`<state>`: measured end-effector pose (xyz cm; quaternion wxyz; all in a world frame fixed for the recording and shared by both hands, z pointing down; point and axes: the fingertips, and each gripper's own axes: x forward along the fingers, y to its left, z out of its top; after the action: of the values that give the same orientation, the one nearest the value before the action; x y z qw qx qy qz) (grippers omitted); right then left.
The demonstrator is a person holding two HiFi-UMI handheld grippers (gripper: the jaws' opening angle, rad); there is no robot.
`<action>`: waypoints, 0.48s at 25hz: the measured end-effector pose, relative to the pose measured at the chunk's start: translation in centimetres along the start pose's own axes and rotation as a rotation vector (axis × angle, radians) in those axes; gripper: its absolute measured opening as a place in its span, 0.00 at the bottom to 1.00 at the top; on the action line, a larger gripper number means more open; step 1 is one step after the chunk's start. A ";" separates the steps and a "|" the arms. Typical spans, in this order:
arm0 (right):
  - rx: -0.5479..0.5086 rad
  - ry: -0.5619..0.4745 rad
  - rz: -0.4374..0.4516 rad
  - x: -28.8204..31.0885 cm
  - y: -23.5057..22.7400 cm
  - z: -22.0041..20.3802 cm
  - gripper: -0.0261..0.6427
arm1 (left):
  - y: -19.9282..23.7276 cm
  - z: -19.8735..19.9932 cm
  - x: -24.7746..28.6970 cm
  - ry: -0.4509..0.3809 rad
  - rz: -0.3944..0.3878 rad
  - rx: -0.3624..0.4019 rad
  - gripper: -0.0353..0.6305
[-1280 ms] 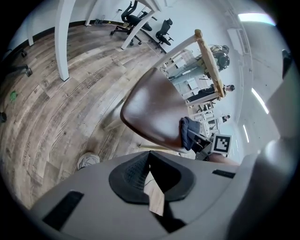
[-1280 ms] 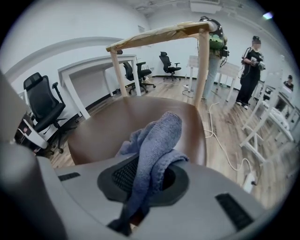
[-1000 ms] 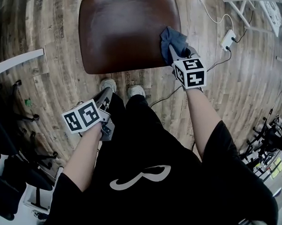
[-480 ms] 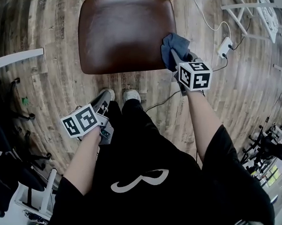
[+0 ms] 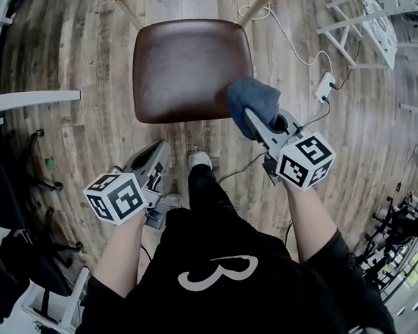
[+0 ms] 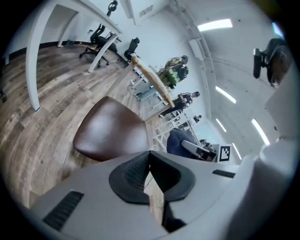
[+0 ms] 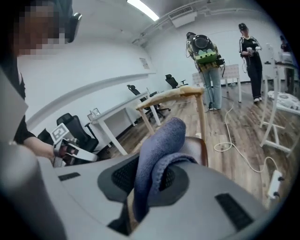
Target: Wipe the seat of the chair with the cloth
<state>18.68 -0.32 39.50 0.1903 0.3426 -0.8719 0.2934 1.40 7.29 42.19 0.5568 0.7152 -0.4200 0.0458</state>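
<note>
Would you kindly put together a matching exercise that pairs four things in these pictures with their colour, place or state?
Things:
1. cloth
2. chair seat
3. left gripper
4. power strip

Descriptions:
A. shut on nothing
B. glossy brown
C. white, lying to the right of the seat
D. blue, clamped in the right gripper

Pairs: 1-D; 2-B; 3-A; 4-C.

We count: 1 chair (image 5: 191, 70), 1 cloth (image 5: 253, 100), 2 grippers – left gripper (image 5: 155, 151) and right gripper (image 5: 252, 119). On the floor (image 5: 87, 64): 1 white power strip (image 5: 323, 87). Background: 2 people standing – backpack person (image 7: 205, 61), person in black (image 7: 251, 56).
</note>
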 end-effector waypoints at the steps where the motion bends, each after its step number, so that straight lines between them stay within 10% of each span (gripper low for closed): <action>1: -0.001 -0.016 0.030 -1.1 1.9 1.0 0.11 | -1.6 0.8 -0.8 -0.007 -0.038 0.020 0.07; 12: -0.144 -0.211 0.180 -14.9 23.7 10.2 0.11 | -18.6 4.6 -19.2 -0.122 -0.327 0.344 0.07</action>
<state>10.85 14.43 14.77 0.0947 0.2775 -0.9331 0.2083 -0.63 14.47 16.11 0.4003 0.8595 -0.3174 -0.0175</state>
